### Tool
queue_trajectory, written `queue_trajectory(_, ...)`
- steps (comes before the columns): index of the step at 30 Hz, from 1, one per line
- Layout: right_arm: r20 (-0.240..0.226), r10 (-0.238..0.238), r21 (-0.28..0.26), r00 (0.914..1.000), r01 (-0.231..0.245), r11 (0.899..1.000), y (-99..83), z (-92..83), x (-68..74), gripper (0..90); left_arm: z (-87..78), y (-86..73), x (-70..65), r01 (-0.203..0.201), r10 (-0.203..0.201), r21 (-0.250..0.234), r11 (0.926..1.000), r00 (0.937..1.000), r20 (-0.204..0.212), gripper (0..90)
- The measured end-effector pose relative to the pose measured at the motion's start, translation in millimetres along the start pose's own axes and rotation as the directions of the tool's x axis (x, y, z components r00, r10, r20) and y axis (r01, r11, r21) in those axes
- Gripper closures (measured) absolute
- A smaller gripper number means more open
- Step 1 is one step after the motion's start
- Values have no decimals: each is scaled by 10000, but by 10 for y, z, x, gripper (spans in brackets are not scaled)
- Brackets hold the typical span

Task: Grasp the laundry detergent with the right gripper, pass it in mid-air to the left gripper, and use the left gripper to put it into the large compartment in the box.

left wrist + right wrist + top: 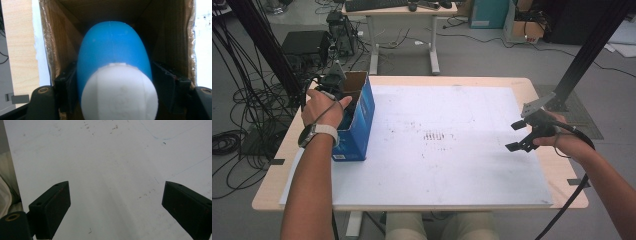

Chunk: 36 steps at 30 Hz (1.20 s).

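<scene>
The jaws of the left gripper (pixel 113 93) stand one on each side of a blue bottle (pixel 112 50) with a white cap (pixel 119 92), deep inside an open blue box (pixel 360 117). Whether the pads press on the bottle or stand just off its sides cannot be told, since the bottle's bulge hides the contact. The cap lies nearest the jaws and the blue body runs away from them toward the far end of the box, whose brown cardboard walls (pixel 53 50) rise just outside each jaw. In the high view the left hand (pixel 323 107) reaches into the box from above at the table's left edge.

The jaws of the right gripper (pixel 120 207) are spread wide with nothing between them, hovering over the white board (pixel 107 165) that covers the table (pixel 272 195). In the high view the right gripper (pixel 518 136) is well apart from the box.
</scene>
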State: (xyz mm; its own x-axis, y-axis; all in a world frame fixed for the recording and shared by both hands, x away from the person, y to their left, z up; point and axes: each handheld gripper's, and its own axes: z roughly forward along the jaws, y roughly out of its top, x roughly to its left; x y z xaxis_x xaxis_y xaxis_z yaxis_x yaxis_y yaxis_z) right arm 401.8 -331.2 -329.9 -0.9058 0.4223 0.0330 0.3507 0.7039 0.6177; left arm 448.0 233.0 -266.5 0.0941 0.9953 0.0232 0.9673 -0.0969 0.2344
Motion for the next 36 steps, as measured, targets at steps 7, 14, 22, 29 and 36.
queue_trajectory(7, 6, -110, 235, 9999, 110, 9997, 3, -16, -4, 83, -4, -2, 9, 16, -16, 4, 10000, 10000, 48, 279)
queue_trajectory(14, -15, -24, 41, 10000, 24, 10000, 1, 8, 11, 83, -25, -8, -6, -108, 108, -58, 9999, 9999, 60, 278)
queue_trajectory(22, -48, 420, 289, 9991, -418, 9987, -1, 9, 45, 83, -114, -19, 23, -290, 296, -304, 9991, 9994, 204, 226)
queue_trajectory(29, -53, 347, 251, 9994, -346, 9991, 4, 7, 38, 83, -353, -18, 25, -280, 303, -945, 9951, 9993, 231, 131)
queue_trajectory(36, -17, 481, 285, 9988, -480, 9984, 0, -27, 52, 83, -664, 3, 50, -778, 848, -1433, 9866, 9954, 437, 121)
